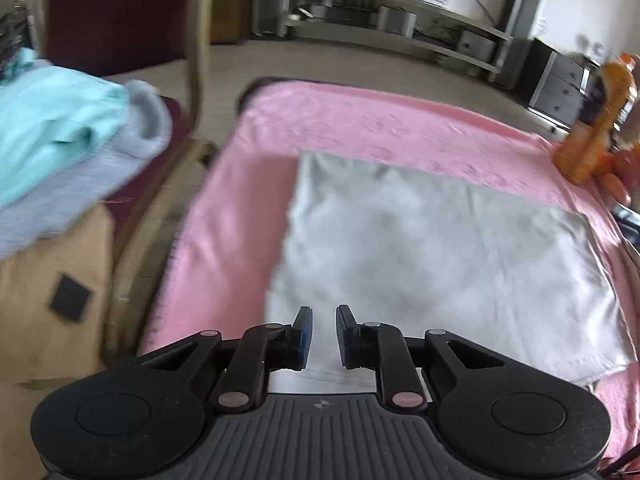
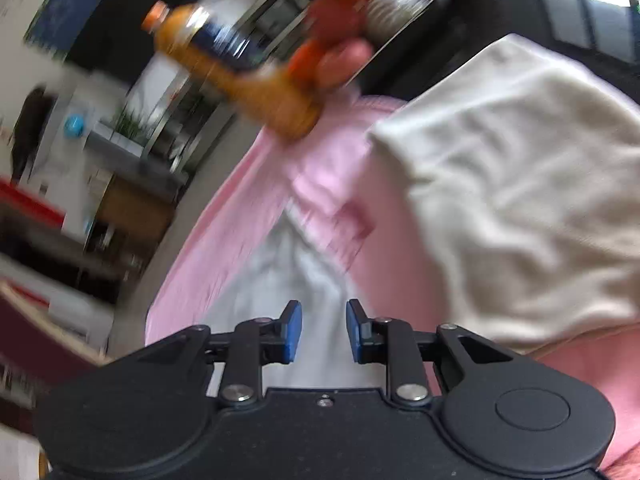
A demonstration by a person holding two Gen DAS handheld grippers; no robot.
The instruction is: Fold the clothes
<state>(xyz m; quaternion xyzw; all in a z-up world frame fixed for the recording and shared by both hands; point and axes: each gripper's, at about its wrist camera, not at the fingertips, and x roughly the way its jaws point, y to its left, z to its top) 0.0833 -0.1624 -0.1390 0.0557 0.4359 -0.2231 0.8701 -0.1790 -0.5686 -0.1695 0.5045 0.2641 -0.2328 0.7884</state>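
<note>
left gripper point(image 1: 323, 336): jaws narrowly apart, empty | right gripper point(image 2: 323, 332): same | grey garment point(image 1: 432, 248): folded flat on pink cloth point(image 1: 224, 240) | risk: sideways snag undoes fold; orange bottle point(image 1: 592, 120) tips if brushed

The pink cover point(image 1: 360, 120) over the table looks like soft, matt cloth, faintly textured. On it the grey garment point(image 1: 440, 248) is smooth, matt fabric — the cream one point(image 2: 520, 184) by the right edge looks coarser, towel-like. Both grippers are matt black plastic with blue pads point(image 2: 294, 332) and small metal pins.
</note>
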